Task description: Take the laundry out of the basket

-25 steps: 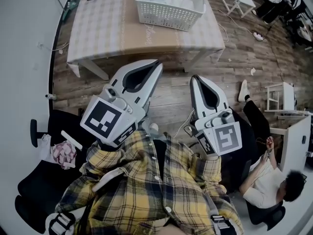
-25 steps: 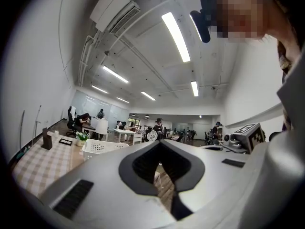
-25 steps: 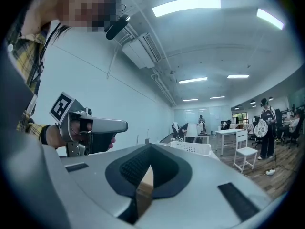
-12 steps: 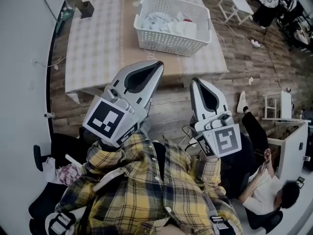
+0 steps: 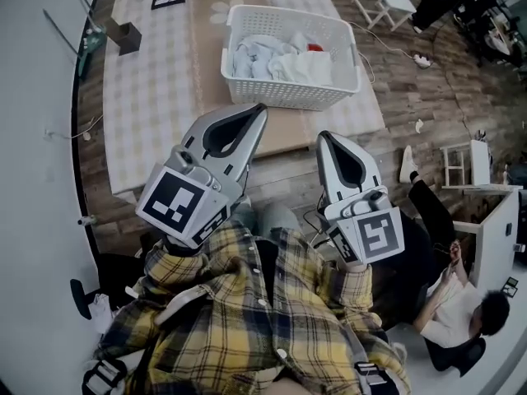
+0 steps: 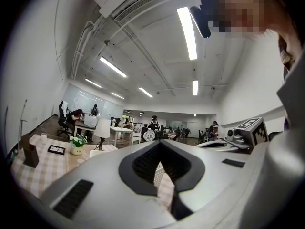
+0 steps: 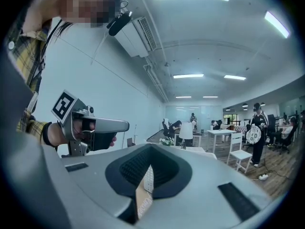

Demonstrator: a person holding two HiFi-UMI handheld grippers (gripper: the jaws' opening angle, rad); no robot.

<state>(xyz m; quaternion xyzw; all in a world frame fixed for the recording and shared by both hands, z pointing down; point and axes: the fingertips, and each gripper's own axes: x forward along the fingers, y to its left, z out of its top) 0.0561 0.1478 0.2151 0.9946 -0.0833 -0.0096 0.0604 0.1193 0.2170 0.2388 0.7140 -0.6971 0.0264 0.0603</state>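
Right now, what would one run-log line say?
left gripper: shut, empty | right gripper: shut, empty | laundry: in basket, untouched | basket: on table

White basket, pale laundry inside

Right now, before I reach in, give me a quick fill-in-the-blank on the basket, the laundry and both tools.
The basket on the checked table is ____ in colour. The laundry lies ____ the basket. The jaws of the left tool and the right tool are both ____.
Missing words: white; inside; shut.
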